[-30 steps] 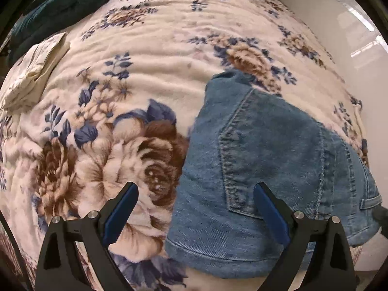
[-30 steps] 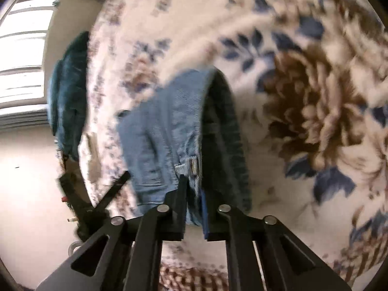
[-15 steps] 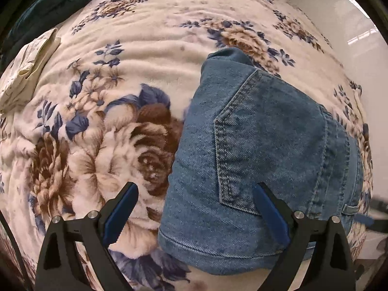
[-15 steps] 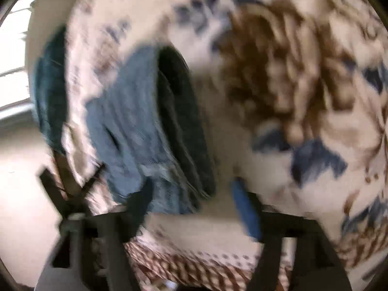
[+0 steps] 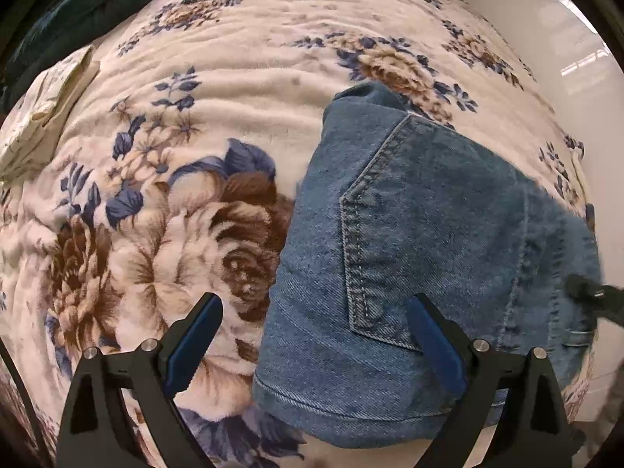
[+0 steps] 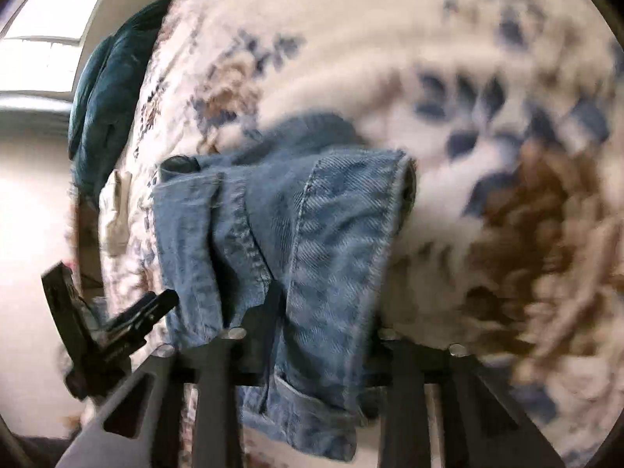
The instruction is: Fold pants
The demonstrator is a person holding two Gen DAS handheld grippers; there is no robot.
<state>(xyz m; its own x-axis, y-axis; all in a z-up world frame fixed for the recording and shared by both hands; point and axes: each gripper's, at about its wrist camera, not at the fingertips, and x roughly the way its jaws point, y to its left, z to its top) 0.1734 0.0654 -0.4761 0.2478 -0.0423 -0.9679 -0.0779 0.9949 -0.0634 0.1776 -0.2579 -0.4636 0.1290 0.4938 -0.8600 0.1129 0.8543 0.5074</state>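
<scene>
The folded blue denim pants (image 5: pixel 429 241) lie on the floral blanket (image 5: pixel 234 97), back pocket up. My left gripper (image 5: pixel 312 335) is open, its blue-padded fingers straddling the pants' near left edge without holding them. In the right wrist view, which is blurred by motion, the pants (image 6: pixel 304 234) fill the middle with the waistband end toward me. My right gripper (image 6: pixel 308 335) is open, its fingers apart on either side of the denim, which drapes over them. The left gripper shows at the lower left of the right wrist view (image 6: pixel 113 327).
A dark teal cloth (image 5: pixel 78 11) lies at the blanket's far left corner, and also shows in the right wrist view (image 6: pixel 105 85). A folded cream cloth (image 5: pixel 43 105) lies at the left. The bed edge and pale floor (image 5: pixel 546 39) are on the right.
My right gripper was shut on the pants' waistband a second ago and has opened and swung around the pants. My left gripper stayed open and shifted only slightly.
</scene>
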